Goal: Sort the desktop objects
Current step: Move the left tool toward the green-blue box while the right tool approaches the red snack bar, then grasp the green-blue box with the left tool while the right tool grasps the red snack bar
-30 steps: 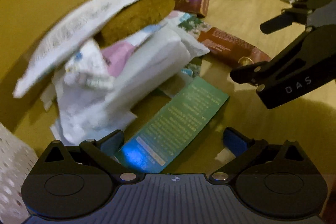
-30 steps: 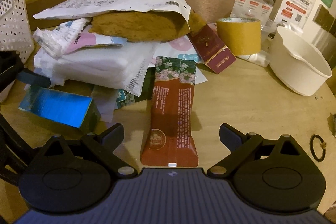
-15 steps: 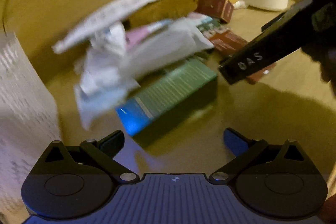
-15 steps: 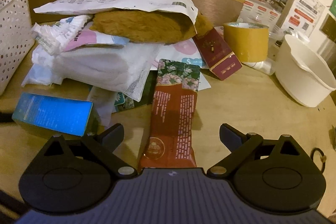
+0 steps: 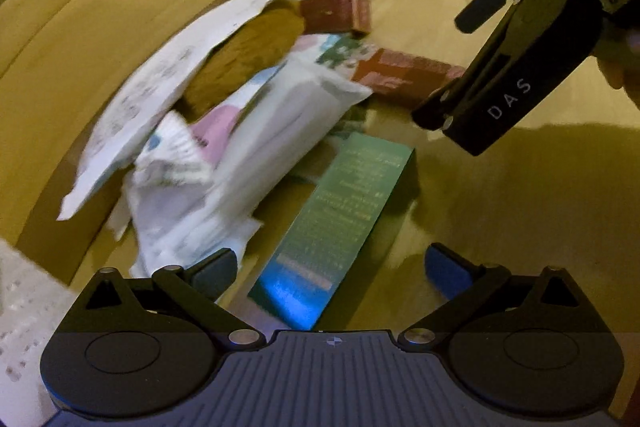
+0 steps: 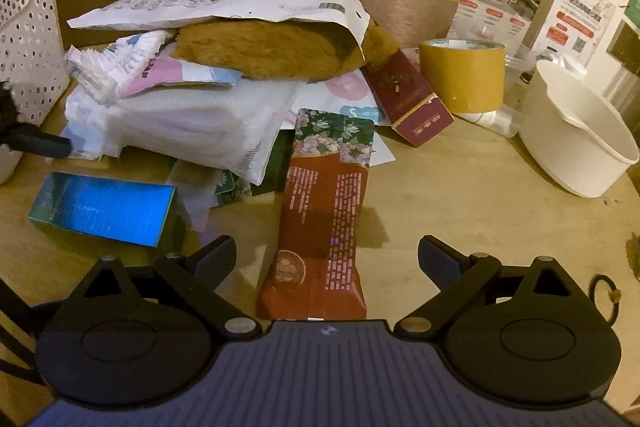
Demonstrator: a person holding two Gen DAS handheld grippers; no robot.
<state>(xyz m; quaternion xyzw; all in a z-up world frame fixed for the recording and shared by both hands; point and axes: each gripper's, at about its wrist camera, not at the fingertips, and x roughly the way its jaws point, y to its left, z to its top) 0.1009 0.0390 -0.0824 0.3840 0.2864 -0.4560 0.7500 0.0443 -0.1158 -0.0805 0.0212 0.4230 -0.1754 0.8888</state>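
My left gripper (image 5: pixel 328 267), fingers apart, frames the near end of a long teal cardboard box (image 5: pixel 340 211) lying on the wooden table (image 6: pixel 460 195). My right gripper (image 6: pixel 326 259), also spread, straddles a flat dark-red snack packet (image 6: pixel 320 223) right of the box.

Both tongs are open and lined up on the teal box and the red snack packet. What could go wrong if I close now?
The left tongs straddle the teal box, but white wrappers crowd the left finger and may get pinched in too. The red snack packet between the right tongs lies flat and may slip or crumple. Its far end sits by the leaning pile, which could shift.
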